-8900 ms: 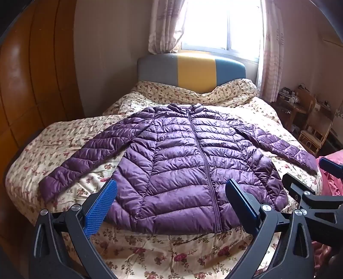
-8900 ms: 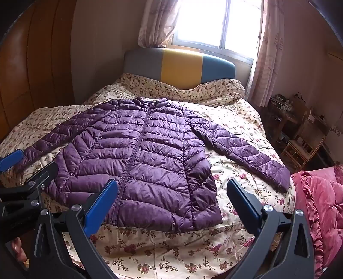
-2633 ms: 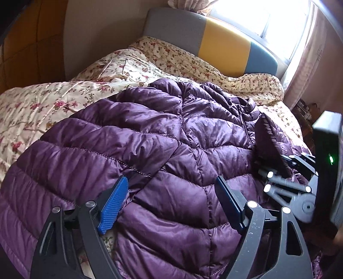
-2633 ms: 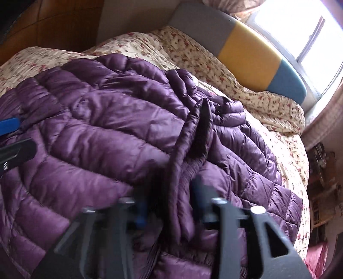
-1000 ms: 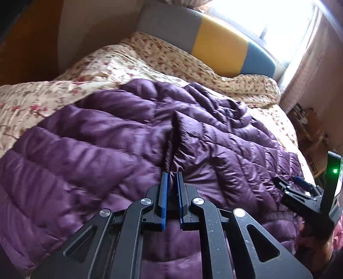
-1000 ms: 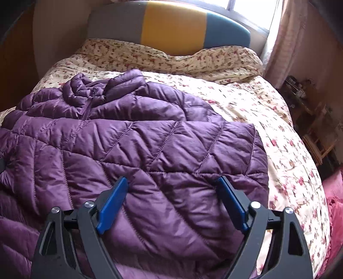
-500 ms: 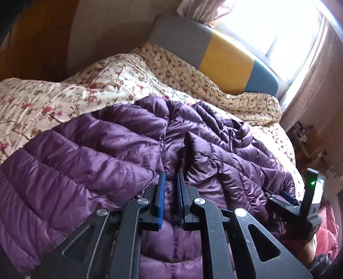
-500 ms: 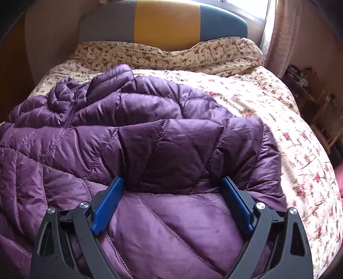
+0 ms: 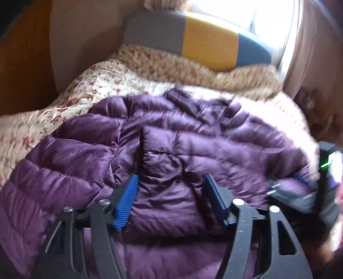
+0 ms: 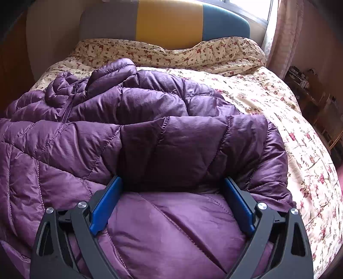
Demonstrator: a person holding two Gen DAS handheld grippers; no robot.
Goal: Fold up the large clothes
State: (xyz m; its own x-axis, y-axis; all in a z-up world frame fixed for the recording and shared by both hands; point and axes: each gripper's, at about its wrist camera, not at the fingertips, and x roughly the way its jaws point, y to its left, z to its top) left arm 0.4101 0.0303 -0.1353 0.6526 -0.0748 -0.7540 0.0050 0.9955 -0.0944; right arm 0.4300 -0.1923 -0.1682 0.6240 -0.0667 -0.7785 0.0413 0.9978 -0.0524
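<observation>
The purple quilted puffer jacket (image 10: 163, 137) lies on the bed, over a cream bedspread printed with small red flowers (image 10: 278, 100). It is bunched and partly folded onto itself: in the right wrist view a broad quilted panel lies across the near middle with its edge running left to right, and beyond it the collar and the zip (image 10: 67, 107) sit crumpled at the far left. The bedspread shows bare to the right of the jacket and along the far side, where it rises in a ridge against the padded headboard with grey, yellow and blue sections (image 10: 169, 19).

The right gripper (image 10: 172, 206) is low over the near part of the jacket, its blue-padded fingers (image 10: 106, 202) spread wide with puffy fabric bulging up between them; nothing is pinched. Whether the pads press into the cloth I cannot tell.

The left wrist view is motion-blurred. The left gripper (image 9: 172, 202) also stands with its blue fingers (image 9: 126, 201) spread apart, above the purple jacket (image 9: 171, 150), holding nothing. The right gripper (image 9: 300, 188) shows at the far right edge of that view, blurred, beside a small green light. The floral bedspread (image 9: 96, 85) lies to the left and beyond, the striped headboard (image 9: 205, 40) behind it, under a bright window (image 9: 246, 10).
</observation>
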